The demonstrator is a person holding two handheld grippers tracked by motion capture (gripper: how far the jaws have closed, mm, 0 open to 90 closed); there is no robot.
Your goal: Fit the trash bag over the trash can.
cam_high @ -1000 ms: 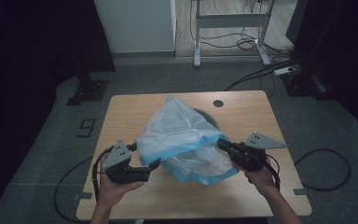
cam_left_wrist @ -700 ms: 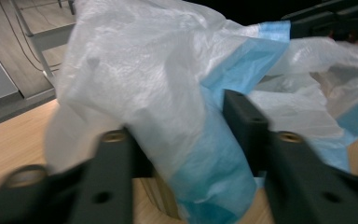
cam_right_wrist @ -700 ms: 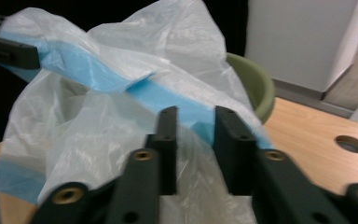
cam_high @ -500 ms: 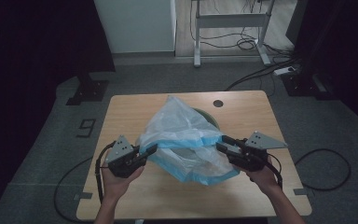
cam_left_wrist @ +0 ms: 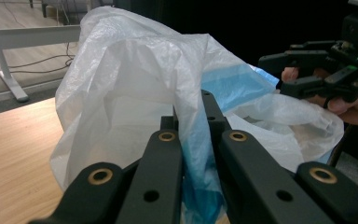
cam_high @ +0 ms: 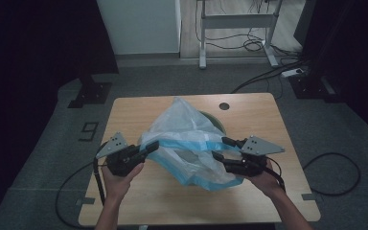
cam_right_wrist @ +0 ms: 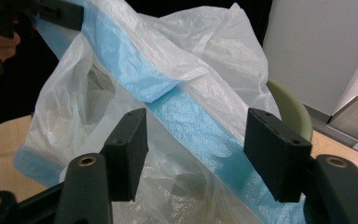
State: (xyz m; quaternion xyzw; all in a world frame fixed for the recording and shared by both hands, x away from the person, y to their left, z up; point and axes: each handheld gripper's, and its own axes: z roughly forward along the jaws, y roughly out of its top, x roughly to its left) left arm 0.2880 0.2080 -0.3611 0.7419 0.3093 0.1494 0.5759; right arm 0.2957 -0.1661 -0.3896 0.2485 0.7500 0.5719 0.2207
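Note:
A thin white plastic bag (cam_high: 187, 139) with a blue rim band lies bunched in the middle of the wooden table (cam_high: 139, 115), partly over a green bowl (cam_high: 216, 125). My left gripper (cam_high: 151, 145) is at the bag's left side. In the left gripper view its jaws (cam_left_wrist: 193, 109) are shut on a fold of the bag (cam_left_wrist: 121, 70) at the blue band. My right gripper (cam_high: 219, 147) is at the bag's right side. Its jaws (cam_right_wrist: 196, 149) have just been opening and stand apart, with the bag's blue band (cam_right_wrist: 200, 126) in the gap behind them and neither pad pressing on it.
The green bowl's rim (cam_right_wrist: 291, 109) peeks out behind the bag at the right. A round cable hole (cam_high: 224, 106) is in the table's far side. Cables trail from both grippers off the table edges. A desk frame (cam_high: 237, 21) stands on the floor beyond.
The left gripper's jaws have closed on the bag's left edge. The right gripper's jaws have opened and let go of the bag's right edge. Both hands stayed about where they were.

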